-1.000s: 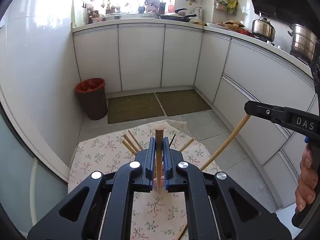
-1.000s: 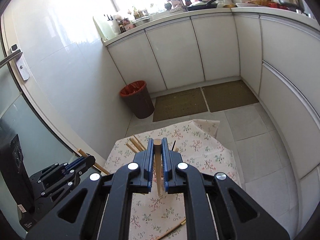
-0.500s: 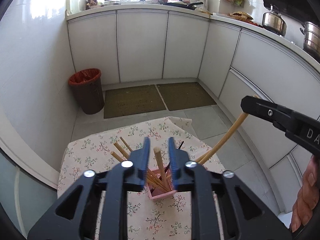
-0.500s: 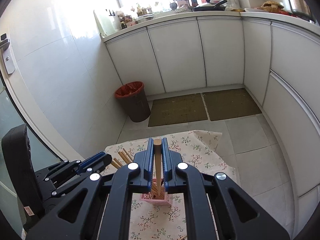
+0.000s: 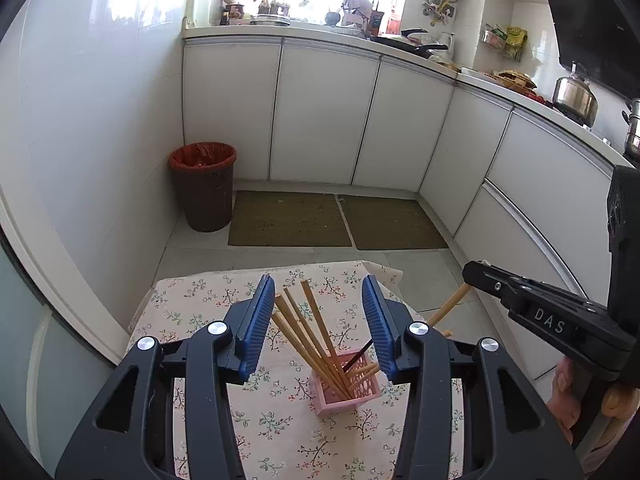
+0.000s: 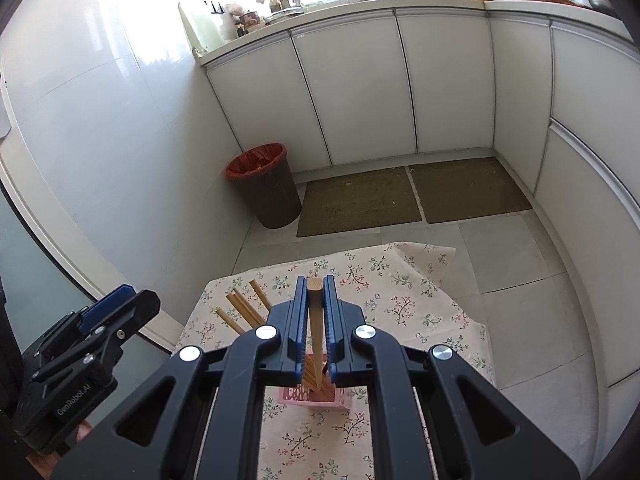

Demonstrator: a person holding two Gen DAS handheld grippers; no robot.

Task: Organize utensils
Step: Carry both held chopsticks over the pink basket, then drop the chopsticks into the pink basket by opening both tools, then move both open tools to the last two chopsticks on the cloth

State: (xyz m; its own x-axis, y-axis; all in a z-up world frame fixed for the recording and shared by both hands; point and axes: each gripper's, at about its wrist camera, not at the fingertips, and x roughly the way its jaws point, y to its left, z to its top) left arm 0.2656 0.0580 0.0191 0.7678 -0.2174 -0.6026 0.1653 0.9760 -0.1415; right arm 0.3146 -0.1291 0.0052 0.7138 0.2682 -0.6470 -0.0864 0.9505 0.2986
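A pink slotted holder (image 5: pixel 345 387) stands on a small table with a floral cloth (image 5: pixel 200 312) and holds several wooden chopsticks (image 5: pixel 308 328) that lean to the left. My left gripper (image 5: pixel 319 316) is open and empty above the holder, with its jaws wide apart around the chopstick tops. My right gripper (image 6: pixel 315 312) is shut on one wooden chopstick (image 6: pixel 314 328), held upright with its lower tip over the holder (image 6: pixel 308 394). The right gripper also shows in the left wrist view (image 5: pixel 532 308), with the chopstick (image 5: pixel 450 304) sticking out below it.
A brown bin with a red liner (image 5: pixel 203 188) stands on the floor by the wall. Two floor mats (image 5: pixel 292 218) lie before white cabinets (image 5: pixel 324 112). Pots and clutter sit on the counter (image 5: pixel 574 96). The table's far edge drops to the tiled floor.
My left gripper let go of its chopstick, which now stands in the holder, and opened wide while rising. My right gripper kept its chopstick and moved over the holder.
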